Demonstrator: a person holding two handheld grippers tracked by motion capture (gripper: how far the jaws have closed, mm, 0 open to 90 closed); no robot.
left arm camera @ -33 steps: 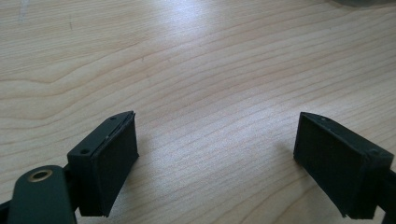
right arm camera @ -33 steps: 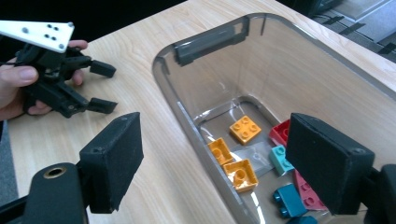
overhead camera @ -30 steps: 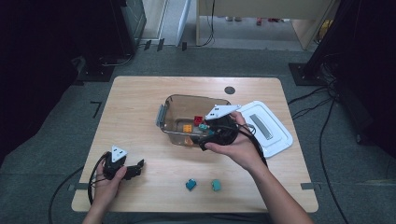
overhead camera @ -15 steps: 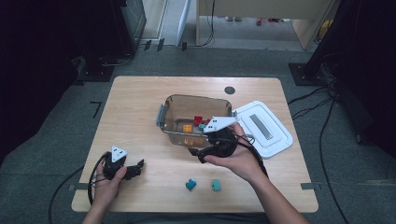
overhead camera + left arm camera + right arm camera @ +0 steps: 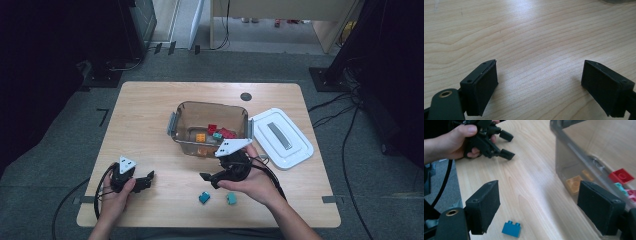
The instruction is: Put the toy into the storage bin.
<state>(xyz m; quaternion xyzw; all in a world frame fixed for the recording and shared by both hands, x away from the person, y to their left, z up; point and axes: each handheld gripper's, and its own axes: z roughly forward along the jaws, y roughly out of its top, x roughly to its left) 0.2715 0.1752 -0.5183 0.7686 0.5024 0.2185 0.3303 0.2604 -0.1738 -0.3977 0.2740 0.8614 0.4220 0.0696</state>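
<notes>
The tabletop [image 5: 150,125] is evenly and brightly lit from above, while the floor around it falls off into near black at the left and right edges of the high view. In the gripper views, soft glare washes the wood pale toward the top and faint shadows lie under the jaws. The bin [image 5: 584,152] wall and the far hand [image 5: 451,140] look slightly soft.

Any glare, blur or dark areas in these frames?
High view: table evenly lit, surroundings very dark. Left gripper view: bright sheen on the wood at the top, jaws sharp. Right gripper view: container wall soft and hazy, blue brick fairly crisp.
</notes>
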